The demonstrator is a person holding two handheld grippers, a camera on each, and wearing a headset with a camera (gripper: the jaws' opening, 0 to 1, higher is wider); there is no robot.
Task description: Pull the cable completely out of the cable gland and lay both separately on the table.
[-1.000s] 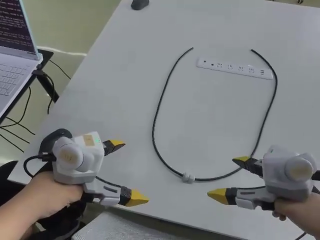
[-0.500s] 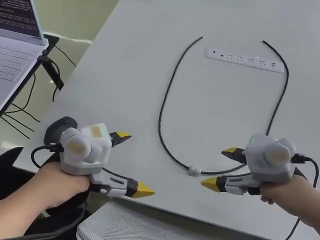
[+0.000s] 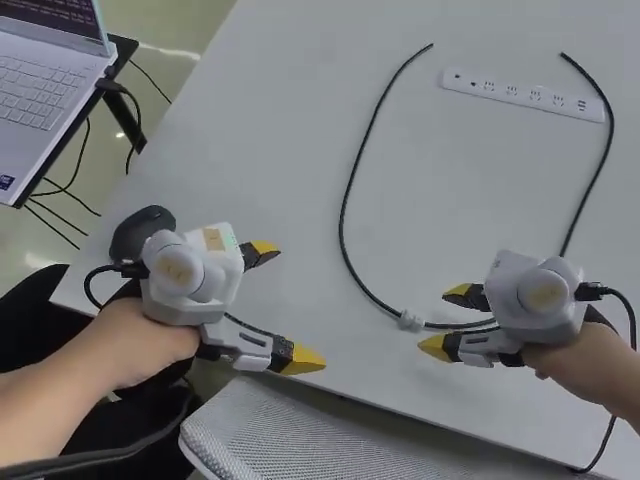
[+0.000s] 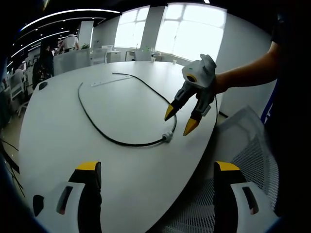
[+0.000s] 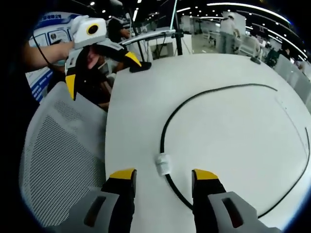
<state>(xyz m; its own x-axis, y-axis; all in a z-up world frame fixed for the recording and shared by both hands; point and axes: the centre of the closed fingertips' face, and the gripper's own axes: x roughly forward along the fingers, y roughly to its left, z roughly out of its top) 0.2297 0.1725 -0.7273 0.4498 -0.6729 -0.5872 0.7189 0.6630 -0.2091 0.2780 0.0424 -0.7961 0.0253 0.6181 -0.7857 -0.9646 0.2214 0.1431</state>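
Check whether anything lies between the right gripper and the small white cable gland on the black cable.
Nothing visible does: the small white cable gland lies on bare white table just ahead of the open right gripper.

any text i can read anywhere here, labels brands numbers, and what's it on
Nothing here reads clearly.
laptop screen: rows of light text on a dark ground, too small to read.
power strip: small marks by the sockets, too small to read.
blue board in the background of the right gripper view: white lettering, blurred.
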